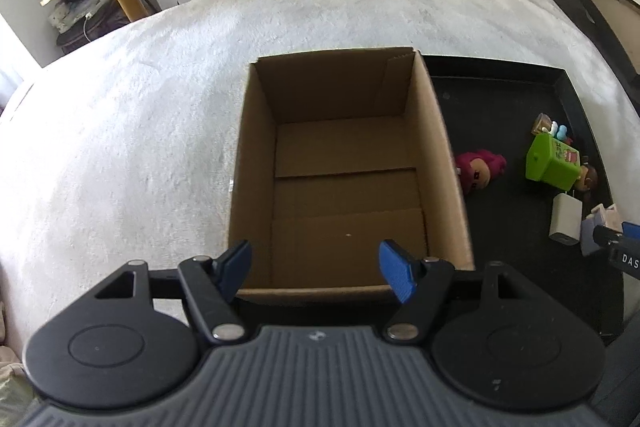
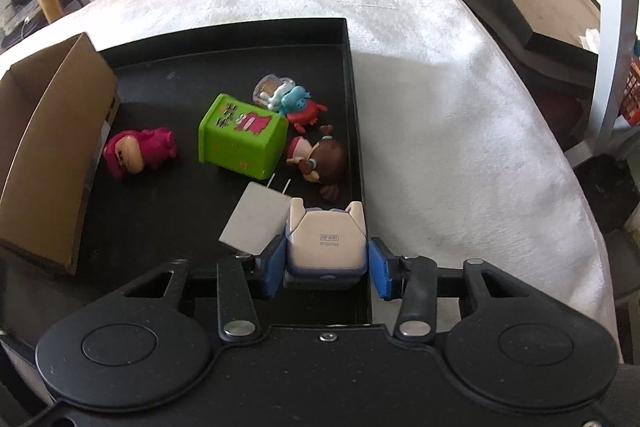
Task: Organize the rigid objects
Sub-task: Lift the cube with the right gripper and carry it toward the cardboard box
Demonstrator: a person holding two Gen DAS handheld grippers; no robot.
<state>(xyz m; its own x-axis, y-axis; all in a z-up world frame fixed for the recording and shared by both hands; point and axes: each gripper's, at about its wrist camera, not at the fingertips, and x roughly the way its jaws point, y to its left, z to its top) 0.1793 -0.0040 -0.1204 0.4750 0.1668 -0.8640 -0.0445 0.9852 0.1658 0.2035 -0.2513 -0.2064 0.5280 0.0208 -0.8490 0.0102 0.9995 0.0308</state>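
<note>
1. The landmark was the black tray (image 2: 240, 39), which lay on a surface covered with a white fluffy cloth (image 2: 440, 75).
2. A cardboard box (image 1: 344, 167) stood at the left side of the tray, touching it or nearly so; the box was open on top and nothing lay inside.
3. The left claw (image 1: 316, 269) hovered over the near edge of the box, its two blue pads (image 1: 394, 275) spread wide and gripping nothing.
4. The right claw (image 2: 326, 265) was at the near right corner of the tray, with a pale figure (image 2: 326, 241) between its pads. The figure's flat base, with small print on it, faced the camera. The left pad touched the figure; on the right side a thin gap seemed to remain, so I cannot tell if the grip was firm.
5. A white charger (image 2: 256, 221) lay on the tray just left of the pale figure, its two prongs pointing away from the camera.
6. A green cube (image 2: 240, 137) lay near the middle of the tray, behind the charger.
7. A pink figure (image 2: 138, 151) lay on the left part of the tray, close to the box wall.
8. A brown-haired doll (image 2: 320, 159) lay by the right rim of the tray, just right of the cube.
9. A blue and red toy (image 2: 300, 107) and a small clear packet (image 2: 268, 89) lay behind the doll.
</note>
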